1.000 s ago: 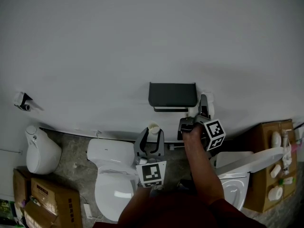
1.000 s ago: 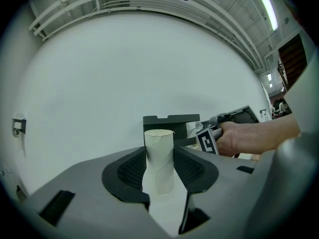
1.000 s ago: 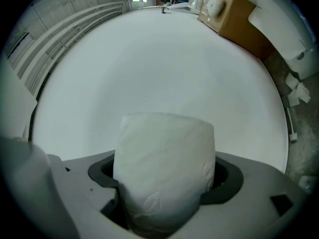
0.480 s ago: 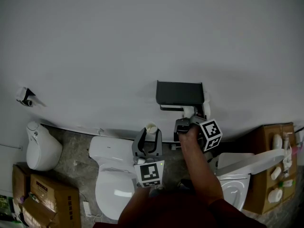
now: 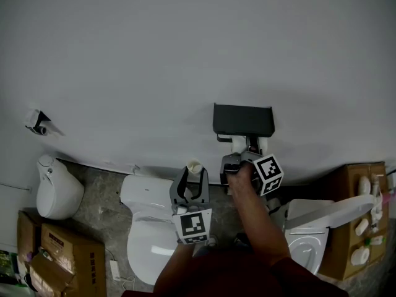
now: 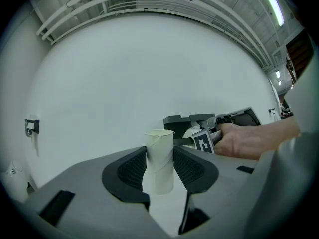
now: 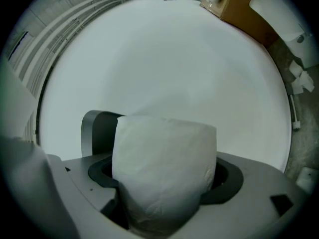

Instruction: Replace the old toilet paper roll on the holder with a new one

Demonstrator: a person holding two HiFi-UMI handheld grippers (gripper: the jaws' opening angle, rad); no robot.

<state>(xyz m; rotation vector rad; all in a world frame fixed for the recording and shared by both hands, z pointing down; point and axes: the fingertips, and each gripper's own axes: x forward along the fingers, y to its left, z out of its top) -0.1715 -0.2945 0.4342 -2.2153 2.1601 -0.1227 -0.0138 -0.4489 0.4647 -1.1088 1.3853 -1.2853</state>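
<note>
A grey stone floor with a white toilet at 7 o'clock in the head view runs up to a plain pale wall. Nearest the person, the left gripper has its jaws pinching a bare cardboard tube, which stands upright between them, so the old roll looks already off the holder. Further out, at 1 o'clock from it, the right gripper is clamped round a full new roll and points level at the wall. Farthest, the dark holder hangs on the wall, with the new roll just below it at 6 o'clock. Whether the roll touches the holder I cannot tell; I judge that seating it there and discarding the tube remain
</note>
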